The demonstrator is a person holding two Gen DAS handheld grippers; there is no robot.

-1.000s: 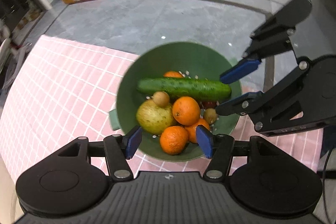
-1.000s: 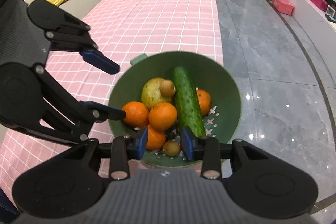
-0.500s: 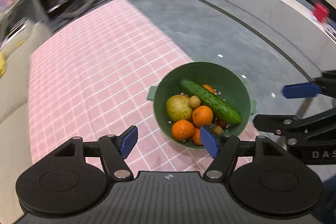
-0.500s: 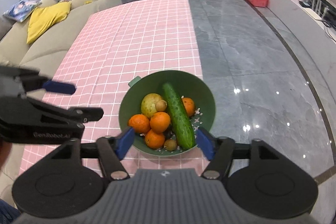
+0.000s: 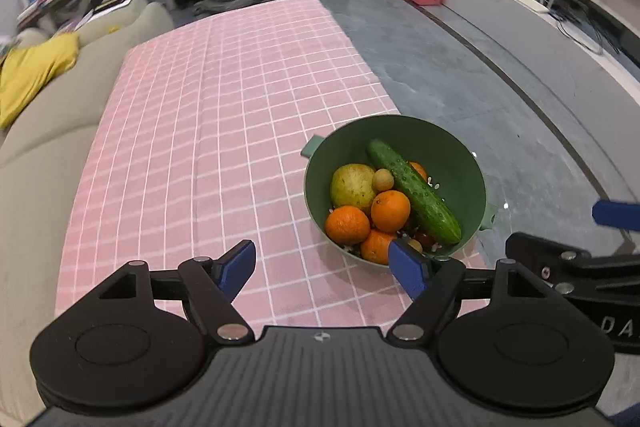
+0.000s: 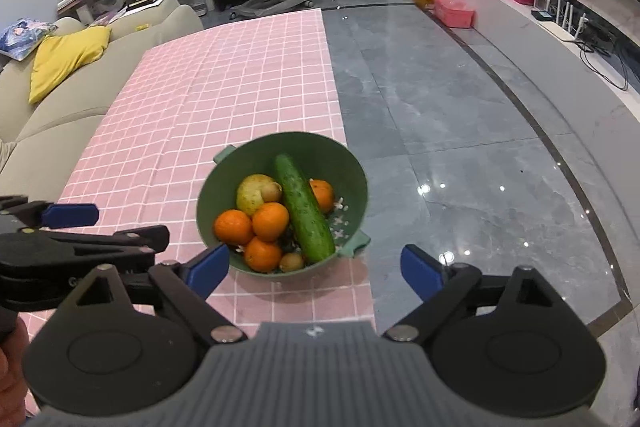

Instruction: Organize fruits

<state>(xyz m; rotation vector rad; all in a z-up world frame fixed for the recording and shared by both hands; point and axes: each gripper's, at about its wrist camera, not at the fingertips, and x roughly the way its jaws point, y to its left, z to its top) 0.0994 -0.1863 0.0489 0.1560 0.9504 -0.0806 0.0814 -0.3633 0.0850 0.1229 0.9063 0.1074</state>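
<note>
Beside a beige sofa (image 6: 80, 107), pink checked tablecloth (image 6: 224, 99).

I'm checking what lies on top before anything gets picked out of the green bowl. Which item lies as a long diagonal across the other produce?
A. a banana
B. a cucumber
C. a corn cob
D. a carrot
B: a long dark green cucumber lies slantwise in the green bowl, resting beside the oranges and the yellowish pear.
</note>
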